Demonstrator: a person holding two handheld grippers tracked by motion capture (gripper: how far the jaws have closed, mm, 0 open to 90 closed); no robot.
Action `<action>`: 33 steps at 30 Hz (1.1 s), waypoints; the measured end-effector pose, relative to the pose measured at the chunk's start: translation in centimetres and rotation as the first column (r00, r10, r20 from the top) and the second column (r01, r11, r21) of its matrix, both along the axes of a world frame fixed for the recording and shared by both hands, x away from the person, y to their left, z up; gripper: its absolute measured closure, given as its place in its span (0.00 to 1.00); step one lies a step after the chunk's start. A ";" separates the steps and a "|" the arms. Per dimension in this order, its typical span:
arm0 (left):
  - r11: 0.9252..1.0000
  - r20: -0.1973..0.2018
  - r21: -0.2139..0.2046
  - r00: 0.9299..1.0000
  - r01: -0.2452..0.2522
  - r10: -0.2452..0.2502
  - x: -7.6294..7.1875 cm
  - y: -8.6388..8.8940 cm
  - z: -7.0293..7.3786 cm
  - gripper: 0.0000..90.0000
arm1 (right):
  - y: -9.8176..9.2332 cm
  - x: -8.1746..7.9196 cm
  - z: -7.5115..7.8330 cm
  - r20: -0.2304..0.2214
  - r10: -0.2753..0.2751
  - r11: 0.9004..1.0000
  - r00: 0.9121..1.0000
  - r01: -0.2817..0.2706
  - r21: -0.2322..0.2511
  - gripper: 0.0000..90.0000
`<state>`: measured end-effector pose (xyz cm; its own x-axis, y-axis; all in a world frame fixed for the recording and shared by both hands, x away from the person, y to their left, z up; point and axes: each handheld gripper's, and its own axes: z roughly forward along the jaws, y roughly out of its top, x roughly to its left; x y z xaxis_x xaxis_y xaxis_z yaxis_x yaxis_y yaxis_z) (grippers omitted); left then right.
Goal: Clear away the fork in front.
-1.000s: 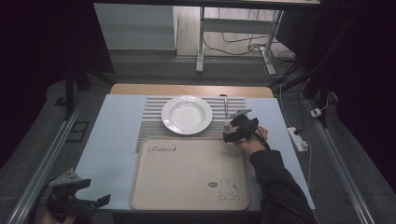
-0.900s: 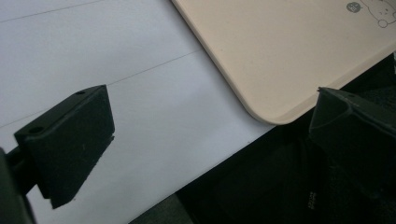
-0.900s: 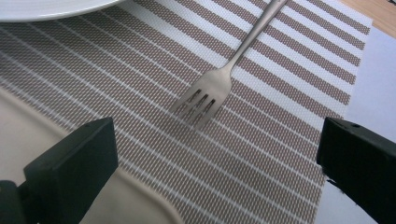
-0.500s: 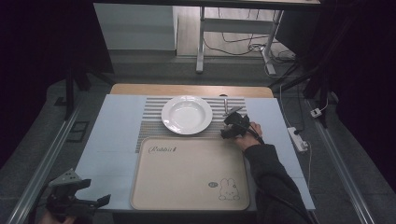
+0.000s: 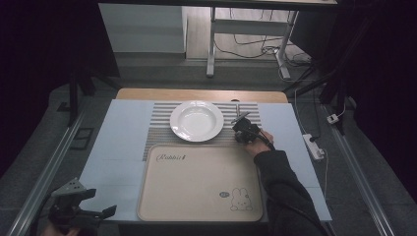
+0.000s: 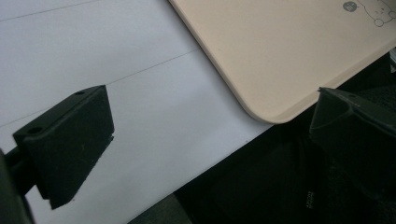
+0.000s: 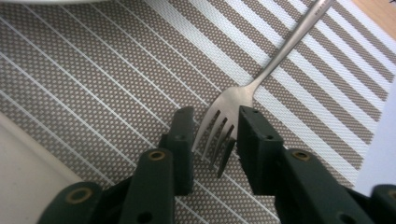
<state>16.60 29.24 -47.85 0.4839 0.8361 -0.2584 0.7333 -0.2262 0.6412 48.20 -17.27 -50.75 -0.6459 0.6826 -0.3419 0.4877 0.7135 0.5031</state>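
Observation:
A metal fork (image 7: 275, 60) lies on the striped placemat (image 7: 116, 70), handle pointing away. My right gripper (image 7: 212, 126) straddles its tines; the jaws have just been closing and stand close on either side, with a thin gap still showing at the left pad. From above, the right gripper (image 5: 241, 124) sits just right of the white plate (image 5: 196, 120), with the fork (image 5: 238, 107) beyond it. My left gripper (image 5: 103, 202) hangs open off the table's near left corner. Its jaws are wide apart and hold nothing in the left gripper view (image 6: 210, 135).
A beige tray (image 5: 196, 182) with a rabbit print lies in front of the placemat (image 5: 157, 132) on a pale blue sheet (image 5: 118, 142). The tray's corner (image 6: 280, 46) sits near the table's front edge. A power strip (image 5: 313, 146) lies on the floor at right.
The right gripper shifted a little left and down onto the fork's tines, and its jaws narrowed from wide open to close around them. The left gripper stayed still.

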 end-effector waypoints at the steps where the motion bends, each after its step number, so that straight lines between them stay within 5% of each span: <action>1: 1.000 0.000 0.000 1.000 0.000 0.000 0.0 0.0 0.0 0.00 | 0.0 -0.1 0.0 0.012 0.001 1.000 1.000 0.000 -0.015 0.83; 4: 1.000 0.000 0.001 1.000 0.001 -0.001 0.0 0.0 0.0 0.00 | -0.3 -0.3 0.2 0.037 -0.016 0.998 0.999 0.018 -0.054 0.99; 16: 1.000 0.015 0.020 1.000 0.002 -0.002 -0.2 -0.2 0.1 0.00 | -1.3 -0.5 1.5 0.003 -0.052 0.997 0.999 0.051 0.055 1.00; 33: 0.999 0.074 -0.003 0.996 0.039 -0.039 -0.1 -0.8 0.7 0.00 | -3.8 -5.0 5.3 0.010 0.020 0.977 1.000 -0.022 0.213 1.00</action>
<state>16.51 28.46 -47.16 0.5340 0.8152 -0.2244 0.6743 -0.2504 0.6948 43.18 -21.07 -45.50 -0.6589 0.7266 -0.1948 0.4691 0.5993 0.6486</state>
